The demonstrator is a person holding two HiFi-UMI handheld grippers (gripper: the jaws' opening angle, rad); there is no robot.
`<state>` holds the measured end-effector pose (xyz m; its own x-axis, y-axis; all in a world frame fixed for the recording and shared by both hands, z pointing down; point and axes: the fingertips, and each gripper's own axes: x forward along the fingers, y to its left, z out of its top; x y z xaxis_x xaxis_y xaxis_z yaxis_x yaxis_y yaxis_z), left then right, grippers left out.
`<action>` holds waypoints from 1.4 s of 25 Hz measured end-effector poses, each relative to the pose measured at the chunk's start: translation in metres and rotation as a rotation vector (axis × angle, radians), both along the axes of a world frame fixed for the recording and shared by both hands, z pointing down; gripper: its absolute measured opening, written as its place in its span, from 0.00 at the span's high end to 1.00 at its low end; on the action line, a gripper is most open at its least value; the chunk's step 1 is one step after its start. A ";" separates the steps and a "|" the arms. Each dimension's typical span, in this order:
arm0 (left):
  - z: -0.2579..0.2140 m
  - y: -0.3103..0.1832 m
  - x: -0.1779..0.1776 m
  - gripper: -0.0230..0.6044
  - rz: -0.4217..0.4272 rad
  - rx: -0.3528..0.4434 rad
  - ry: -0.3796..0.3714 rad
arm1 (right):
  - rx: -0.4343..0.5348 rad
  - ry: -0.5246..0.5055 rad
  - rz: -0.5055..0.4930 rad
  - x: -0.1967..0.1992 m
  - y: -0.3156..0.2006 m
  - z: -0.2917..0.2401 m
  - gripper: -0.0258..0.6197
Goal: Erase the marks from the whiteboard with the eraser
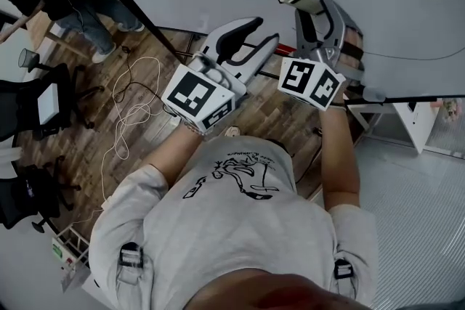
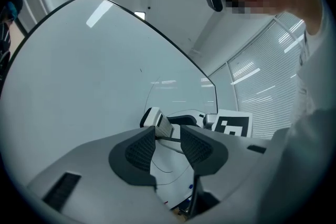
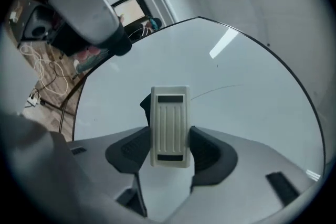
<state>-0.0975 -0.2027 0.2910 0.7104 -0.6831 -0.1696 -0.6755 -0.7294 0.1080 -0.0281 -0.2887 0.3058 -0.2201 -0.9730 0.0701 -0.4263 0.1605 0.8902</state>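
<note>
step: carry eraser (image 3: 169, 126) to thin curved line (image 3: 220, 88) | right gripper (image 3: 169, 143) jaws pinch it by its long sides, close before the whiteboard (image 3: 252, 128) (contact unclear) | left gripper (image 2: 168, 145) jaws spread, nothing between; idle at left | line lies right of eraser | advice: set wiping face flat; press evenly; follow the arc in overlapping strokes

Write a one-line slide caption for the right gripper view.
Right gripper clamps a white eraser between its jaws, facing a whiteboard that bears a thin curved line.
</note>
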 end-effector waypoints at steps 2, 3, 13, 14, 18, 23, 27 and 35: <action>0.000 0.000 -0.002 0.71 -0.011 -0.002 0.000 | 0.015 0.059 0.013 -0.002 -0.009 0.002 0.59; 0.001 0.000 -0.003 0.71 -0.016 -0.004 0.000 | 0.020 0.085 0.017 -0.003 -0.013 0.003 0.59; 0.007 -0.001 -0.012 0.71 -0.048 -0.024 0.002 | 0.030 0.199 0.035 -0.007 -0.025 0.006 0.59; 0.006 -0.001 -0.012 0.71 -0.049 -0.026 0.000 | 0.024 0.195 0.030 -0.008 -0.025 0.004 0.59; 0.007 0.001 -0.011 0.71 -0.045 -0.030 0.004 | 0.022 0.165 0.028 -0.007 -0.023 -0.012 0.59; 0.011 0.000 -0.007 0.71 -0.045 -0.035 0.003 | 0.034 0.129 0.026 0.004 -0.023 -0.050 0.59; 0.010 -0.004 -0.005 0.71 -0.039 -0.033 0.003 | 0.045 0.113 0.032 0.013 -0.022 -0.083 0.59; 0.006 -0.002 0.001 0.71 -0.031 -0.015 -0.007 | 0.134 0.002 0.074 0.066 -0.017 -0.165 0.59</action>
